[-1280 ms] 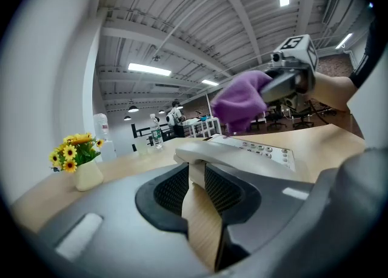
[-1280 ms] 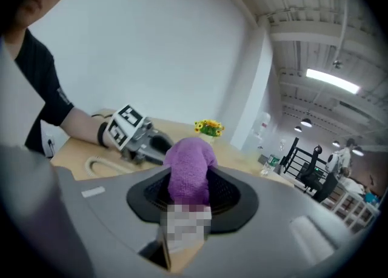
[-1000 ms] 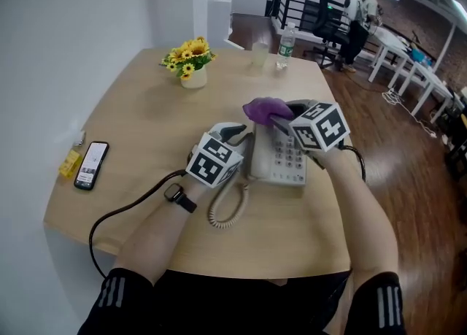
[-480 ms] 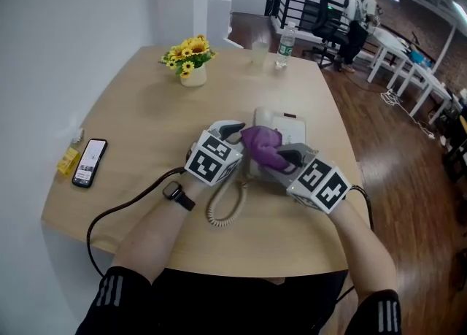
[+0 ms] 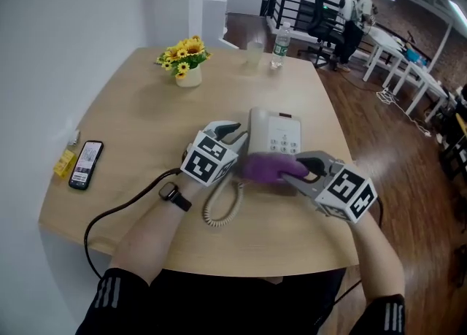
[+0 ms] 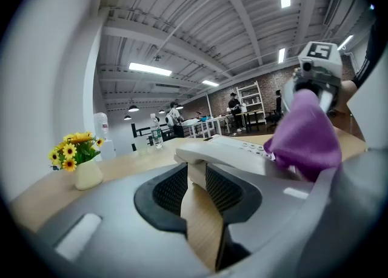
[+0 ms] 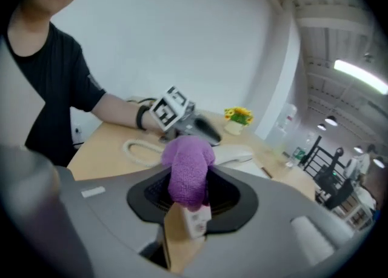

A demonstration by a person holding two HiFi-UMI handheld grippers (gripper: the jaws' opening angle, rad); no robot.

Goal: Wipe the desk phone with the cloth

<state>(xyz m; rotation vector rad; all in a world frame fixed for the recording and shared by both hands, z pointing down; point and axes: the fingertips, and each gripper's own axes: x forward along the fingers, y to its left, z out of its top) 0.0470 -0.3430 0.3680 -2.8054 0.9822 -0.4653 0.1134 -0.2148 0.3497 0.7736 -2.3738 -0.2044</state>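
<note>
Far out to the left of the left fingers, a smartphone (image 5: 85,164) lies flat on the wooden surface (image 5: 139,118), with a small yellow item (image 5: 63,162) just beside it on the outer side. Up ahead of those fingers and a little left sits a white pot of yellow flowers (image 5: 182,60). A clear cup (image 5: 254,52) and a water bottle (image 5: 278,43) stand further along at the far edge.

Now the left gripper (image 5: 235,135): its fingers (image 6: 168,189) are drawn in narrow, and the end of the white handset (image 6: 230,154) drops right between the dark pads, so it is clamped on the handset. A black watch (image 5: 171,193) shows on the wrist behind it. The coiled cord (image 5: 219,206) loops on the surface just below and behind the fingers.

Directly to the right of the left fingers is the desk phone (image 5: 281,133), pale grey, lying flat on the surface with its keypad facing up. Its near edge is covered by the purple cloth (image 5: 264,168), which is bunched up and pressed onto the phone's front.

On to the right gripper (image 5: 295,169): its fingers (image 7: 151,193) are pinched tight on the cloth, which bulges out past the fingertips in a rounded wad, with a small white label hanging below. Seen from the right gripper view, the handset and the left gripper lie straight ahead beyond the cloth. A black cable (image 5: 117,213) trails off the near left edge of the surface.
</note>
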